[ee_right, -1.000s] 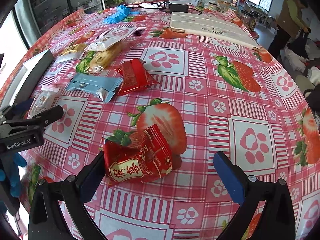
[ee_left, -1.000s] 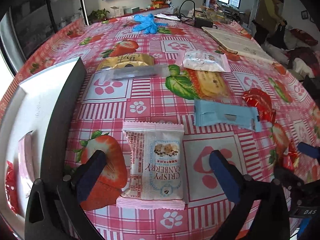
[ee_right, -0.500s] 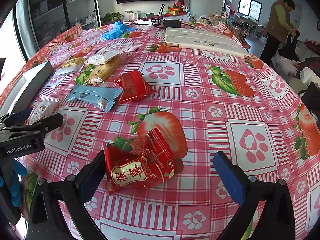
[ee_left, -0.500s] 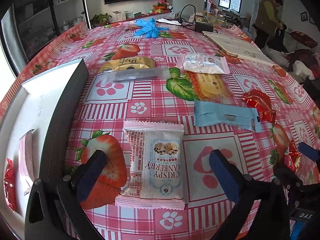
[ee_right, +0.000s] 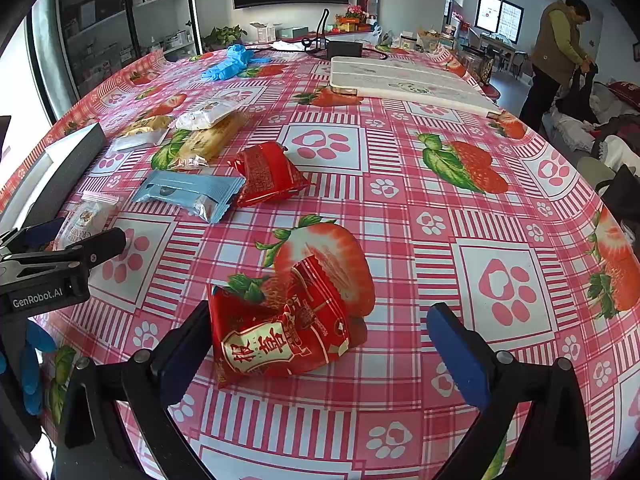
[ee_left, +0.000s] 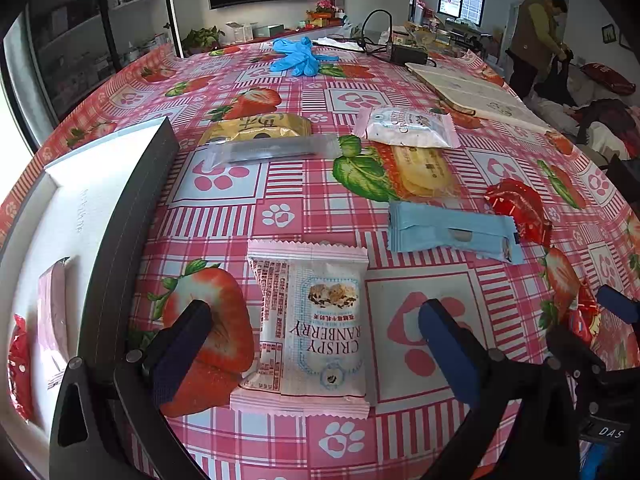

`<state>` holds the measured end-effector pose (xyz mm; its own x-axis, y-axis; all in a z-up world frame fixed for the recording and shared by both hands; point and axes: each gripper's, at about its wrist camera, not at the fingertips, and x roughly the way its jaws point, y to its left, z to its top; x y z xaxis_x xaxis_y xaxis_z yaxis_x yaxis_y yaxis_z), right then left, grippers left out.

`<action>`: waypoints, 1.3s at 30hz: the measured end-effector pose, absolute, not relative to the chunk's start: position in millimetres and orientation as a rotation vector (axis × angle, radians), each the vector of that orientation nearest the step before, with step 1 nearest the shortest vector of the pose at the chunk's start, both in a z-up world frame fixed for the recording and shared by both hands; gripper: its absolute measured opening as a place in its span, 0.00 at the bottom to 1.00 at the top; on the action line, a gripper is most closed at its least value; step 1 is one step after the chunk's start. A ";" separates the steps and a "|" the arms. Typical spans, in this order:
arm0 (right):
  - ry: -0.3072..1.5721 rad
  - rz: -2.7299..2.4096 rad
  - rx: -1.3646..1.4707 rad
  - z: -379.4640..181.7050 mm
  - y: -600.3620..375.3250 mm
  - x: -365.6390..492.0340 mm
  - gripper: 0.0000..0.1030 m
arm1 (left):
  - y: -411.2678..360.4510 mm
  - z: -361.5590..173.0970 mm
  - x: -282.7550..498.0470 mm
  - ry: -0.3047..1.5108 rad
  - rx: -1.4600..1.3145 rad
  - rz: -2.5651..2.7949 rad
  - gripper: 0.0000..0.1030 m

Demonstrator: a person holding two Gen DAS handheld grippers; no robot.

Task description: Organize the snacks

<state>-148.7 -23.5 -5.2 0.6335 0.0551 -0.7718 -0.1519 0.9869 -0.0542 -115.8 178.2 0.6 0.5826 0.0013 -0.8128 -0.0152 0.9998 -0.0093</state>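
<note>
left gripper [ee_left: 312, 334] wide open, fingers either side of the cranberry pack [ee_left: 310, 326], not touching it. pack lies flat on the tablecloth [ee_left: 280, 184]. blue pack [ee_left: 450, 232] beyond it to the right, a red pack [ee_left: 520, 208] touching its far end. further back: clear sleeve [ee_left: 272, 150] over a gold pack [ee_left: 260, 126], white pouch [ee_left: 408, 128] overlapping a yellow biscuit pack [ee_left: 426, 168]. box [ee_left: 80, 208] at left holds a pink item [ee_left: 52, 308] and a red one [ee_left: 18, 364]. right gripper [ee_left: 592, 328] at right edge, state unclear.

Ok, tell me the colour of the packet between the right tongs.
Red packet with gold lettering, clearest in the right wrist view.
</note>
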 end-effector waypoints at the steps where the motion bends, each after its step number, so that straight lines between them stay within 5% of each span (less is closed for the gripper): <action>1: 0.877 0.119 -0.118 -5.2 -23.5 -148.7 1.00 | 178.2 0.6 -115.9 0.949 -0.016 0.010 1.00; 39: 0.876 0.119 -0.120 -5.7 -23.1 -149.3 1.00 | 178.5 0.3 -116.4 0.946 -0.016 0.009 1.00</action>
<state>-149.3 -23.1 -5.7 0.6347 0.0547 -0.7708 -0.1526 0.9867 -0.0557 -116.4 178.5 0.3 0.5848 0.0006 -0.8112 -0.0143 0.9999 -0.0095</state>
